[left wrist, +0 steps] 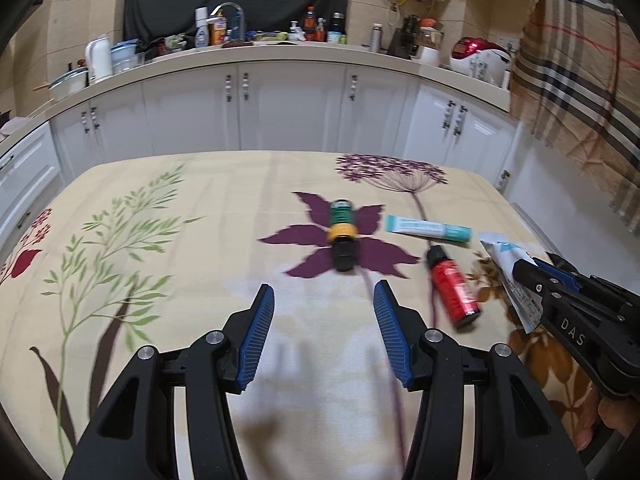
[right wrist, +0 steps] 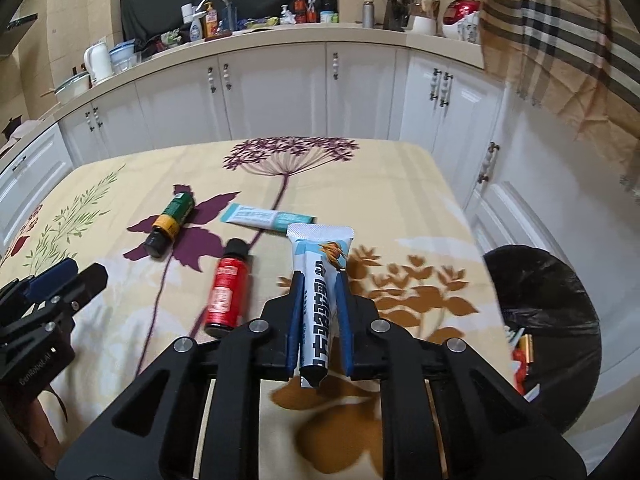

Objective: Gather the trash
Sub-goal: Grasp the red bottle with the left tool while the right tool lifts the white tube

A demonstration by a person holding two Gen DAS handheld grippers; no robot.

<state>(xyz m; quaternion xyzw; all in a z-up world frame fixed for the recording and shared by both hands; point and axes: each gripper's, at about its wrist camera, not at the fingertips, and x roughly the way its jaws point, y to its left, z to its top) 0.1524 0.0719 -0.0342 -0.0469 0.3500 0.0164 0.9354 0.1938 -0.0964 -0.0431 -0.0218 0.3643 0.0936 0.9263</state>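
My right gripper [right wrist: 319, 312] is pinching a white-and-blue tube [right wrist: 320, 280], pads pressed against its sides; the tube's crimped flat end points away from me and its dark cap end sticks out toward me behind the pads. The tube is lifted clear of the surface [right wrist: 420, 208], which is covered by a cream cloth printed with flowers and leaves. My left gripper [left wrist: 324, 332] is spread, nothing between its blue pads, and it hangs above the cloth with its fingers aimed toward a green bottle [left wrist: 341, 236]. That bottle, with a yellow band and black cap, lies on its side on the purple flower print. Just right of it, a red bottle [right wrist: 226, 292] with a black cap lies on its side, and beyond that a flat teal tube [right wrist: 268, 218] rests on the cloth. All three are apart from each other and untouched by either gripper. In the right wrist view, a bin lined with a black bag [right wrist: 560, 300] stands beside the right edge of the surface, lower than the top, with some scraps already visible inside. White cabinets [right wrist: 280, 92] and a cluttered counter run behind.
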